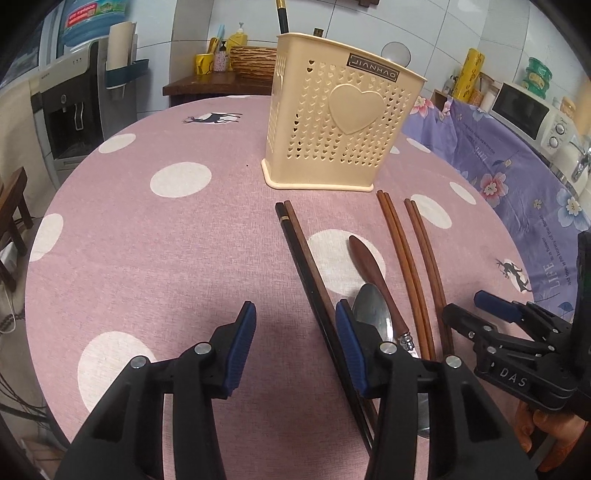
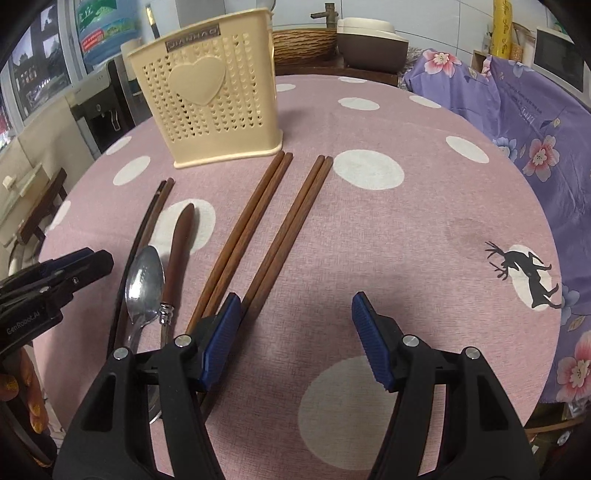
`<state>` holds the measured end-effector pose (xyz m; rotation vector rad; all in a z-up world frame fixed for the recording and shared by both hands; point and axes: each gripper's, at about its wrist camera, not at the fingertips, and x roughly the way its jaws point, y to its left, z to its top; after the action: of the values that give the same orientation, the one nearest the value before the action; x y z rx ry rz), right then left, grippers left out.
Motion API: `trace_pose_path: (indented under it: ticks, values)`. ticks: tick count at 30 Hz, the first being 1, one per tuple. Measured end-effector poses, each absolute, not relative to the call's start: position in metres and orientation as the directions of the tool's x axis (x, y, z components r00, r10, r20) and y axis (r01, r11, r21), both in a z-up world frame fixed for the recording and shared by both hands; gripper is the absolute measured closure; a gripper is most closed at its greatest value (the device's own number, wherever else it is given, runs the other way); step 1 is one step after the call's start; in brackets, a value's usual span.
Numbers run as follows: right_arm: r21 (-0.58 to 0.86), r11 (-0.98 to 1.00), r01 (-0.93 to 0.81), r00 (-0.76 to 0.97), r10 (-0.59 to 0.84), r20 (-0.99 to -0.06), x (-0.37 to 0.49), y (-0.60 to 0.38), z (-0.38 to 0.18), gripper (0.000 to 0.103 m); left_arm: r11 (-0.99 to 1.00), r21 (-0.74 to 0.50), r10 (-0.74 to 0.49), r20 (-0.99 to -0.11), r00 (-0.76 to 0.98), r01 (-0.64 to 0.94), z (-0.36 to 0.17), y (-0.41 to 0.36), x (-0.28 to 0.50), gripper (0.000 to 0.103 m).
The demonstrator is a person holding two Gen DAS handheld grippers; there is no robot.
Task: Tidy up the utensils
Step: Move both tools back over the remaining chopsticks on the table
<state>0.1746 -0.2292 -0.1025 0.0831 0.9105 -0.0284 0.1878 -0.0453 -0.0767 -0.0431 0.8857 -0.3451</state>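
A cream perforated utensil holder (image 1: 332,122) with a heart stands on the pink dotted table; it also shows in the right wrist view (image 2: 212,99). A black chopstick (image 1: 282,16) sticks out of it. In front lie a black and brown chopstick pair (image 1: 306,266), a metal spoon (image 1: 371,310), a wooden-handled utensil (image 1: 373,273), and two brown chopstick pairs (image 2: 240,236) (image 2: 288,225). My left gripper (image 1: 295,326) is open and empty, left of the spoon. My right gripper (image 2: 295,321) is open and empty, right of the chopsticks.
The round table (image 2: 424,221) has a pink cloth with white dots. A purple floral cloth (image 2: 517,118) covers something to the right. A microwave (image 1: 524,114) stands far right, a water dispenser (image 1: 70,110) far left, a woven basket (image 1: 253,61) behind the table.
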Motion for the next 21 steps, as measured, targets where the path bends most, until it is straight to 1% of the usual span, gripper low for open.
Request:
trace_pose_path:
  ticks: [3,6,9,12,16,21]
  values:
    - [0.046,0.997,0.068,0.609,-0.005,-0.793,0.173,-0.234,-0.101,0.04,0.946,-0.171,-0.306,-0.756,0.578,0.276,-0.078,-0.045,0.188,0.058]
    - [-0.016,0.991,0.136,0.599,-0.095,-0.795,0.171,-0.248,-0.099,0.043,0.949,-0.166,-0.297,-0.761,0.576,0.269,-0.079,-0.044,0.189,0.058]
    - [0.083,0.986,0.147,0.604,-0.023,-0.797,0.17,-0.262,-0.098,0.044,0.949,-0.165,-0.295,-0.762,0.577,0.268,-0.079,-0.046,0.191,0.058]
    - [0.093,0.986,0.138,0.619,-0.013,-0.785,0.17,-0.26,-0.095,0.044,0.946,-0.154,-0.297,-0.763,0.574,0.284,-0.078,-0.053,0.194,0.059]
    - [0.109,0.986,0.126,0.62,0.007,-0.784,0.17,-0.256,-0.096,0.044,0.944,-0.136,-0.291,-0.774,0.563,0.301,-0.081,-0.063,0.198,0.066]
    - [0.11,0.987,0.118,0.622,0.012,-0.783,0.168,-0.253,-0.096,0.044,0.952,-0.12,-0.266,-0.781,0.565,0.281,-0.085,-0.062,0.2,0.071]
